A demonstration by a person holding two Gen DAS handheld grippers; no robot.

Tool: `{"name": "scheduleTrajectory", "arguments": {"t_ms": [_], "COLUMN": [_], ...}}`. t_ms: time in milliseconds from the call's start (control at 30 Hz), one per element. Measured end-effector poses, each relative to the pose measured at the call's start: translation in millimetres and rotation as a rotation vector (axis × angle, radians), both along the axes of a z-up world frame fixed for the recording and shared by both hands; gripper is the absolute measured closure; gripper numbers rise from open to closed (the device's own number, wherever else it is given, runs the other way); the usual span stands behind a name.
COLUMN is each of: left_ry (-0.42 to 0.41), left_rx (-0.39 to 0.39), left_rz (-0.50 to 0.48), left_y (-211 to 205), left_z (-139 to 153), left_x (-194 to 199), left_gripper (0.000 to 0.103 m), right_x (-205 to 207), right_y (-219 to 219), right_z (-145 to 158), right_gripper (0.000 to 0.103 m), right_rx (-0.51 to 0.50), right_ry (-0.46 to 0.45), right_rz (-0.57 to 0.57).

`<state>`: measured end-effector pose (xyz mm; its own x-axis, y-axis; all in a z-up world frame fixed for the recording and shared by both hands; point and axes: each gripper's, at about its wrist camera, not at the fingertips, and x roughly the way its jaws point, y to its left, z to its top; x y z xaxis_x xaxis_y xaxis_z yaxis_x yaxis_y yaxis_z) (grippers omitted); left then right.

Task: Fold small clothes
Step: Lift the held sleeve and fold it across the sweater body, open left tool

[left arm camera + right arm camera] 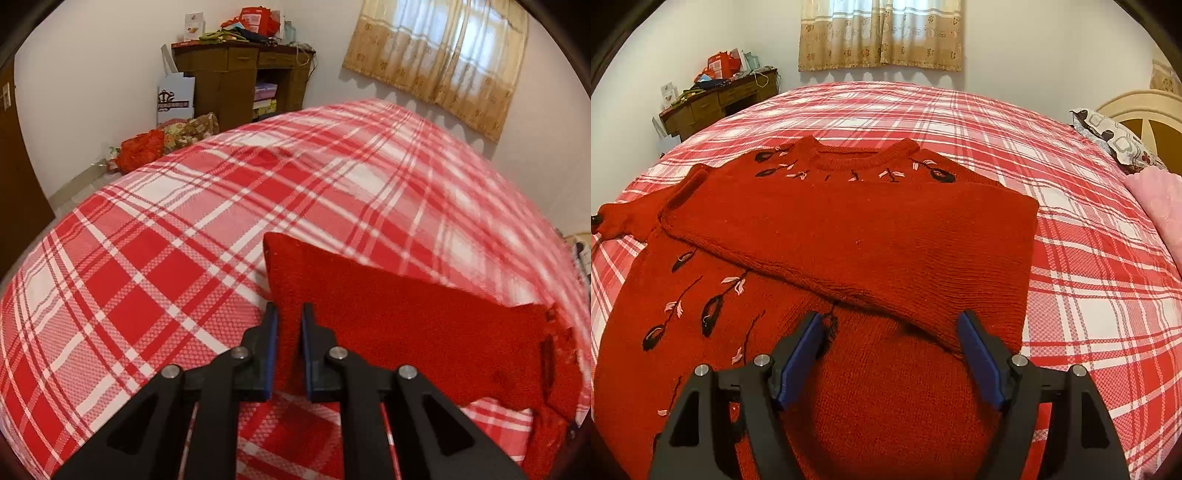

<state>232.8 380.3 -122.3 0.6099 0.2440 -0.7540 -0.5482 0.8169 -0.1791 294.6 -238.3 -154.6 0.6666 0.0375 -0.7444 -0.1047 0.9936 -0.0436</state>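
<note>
Bedroom w/ plaid-covered bed, white walls, curtained window.

Bed (pixel 1071 229) in red/white plaid fills most of both views. Beige patterned curtain (pixel 881 35) top centre of right wrist view, daylight coming thru; same curtain upper right in left wrist view. Brown wooden desk (pixel 236 74) upper left against wall, cluttered w/ red boxes (pixel 258 18) etc. White bag (pixel 175 98) + red bag (pixel 142 149) on floor beside it. Cream headboard (pixel 1145 110), patterned pillow (pixel 1115 138), pink blanket (pixel 1160 206) at right edge. Dark door (pixel 14 184) at far left.

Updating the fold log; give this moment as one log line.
left gripper: shut on red sweater | right gripper: open above sweater | right sleeve folded across chest | plaid bedspread underneath
</note>
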Motion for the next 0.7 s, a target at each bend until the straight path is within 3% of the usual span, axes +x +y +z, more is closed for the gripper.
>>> {"name": "scheduleTrajectory", "arguments": {"t_ms": [267, 400, 700], "left_ry": [-0.045, -0.079, -0.163], "left_rx": [0.043, 0.043, -0.017], "left_rz": [-0.053, -0.083, -0.134], "left_y": [-21.7, -34.0, -67.6], "left_z": [35.6, 58.4, 107.8], "left_x": [-1.7, 1.2, 12.3], "left_gripper": [0.092, 0.092, 0.092], "right_x": [-18.7, -32.9, -64.5], "right_y": [-19.7, -31.3, -61.5], "right_z": [31.4, 48.0, 49.8], "right_gripper": [0.027, 0.027, 0.026], "right_rx": [0.173, 0.208, 0.254], "right_ry": [-0.065, -0.094, -0.119], "right_rz": [-0.025, -0.030, -0.078]}}
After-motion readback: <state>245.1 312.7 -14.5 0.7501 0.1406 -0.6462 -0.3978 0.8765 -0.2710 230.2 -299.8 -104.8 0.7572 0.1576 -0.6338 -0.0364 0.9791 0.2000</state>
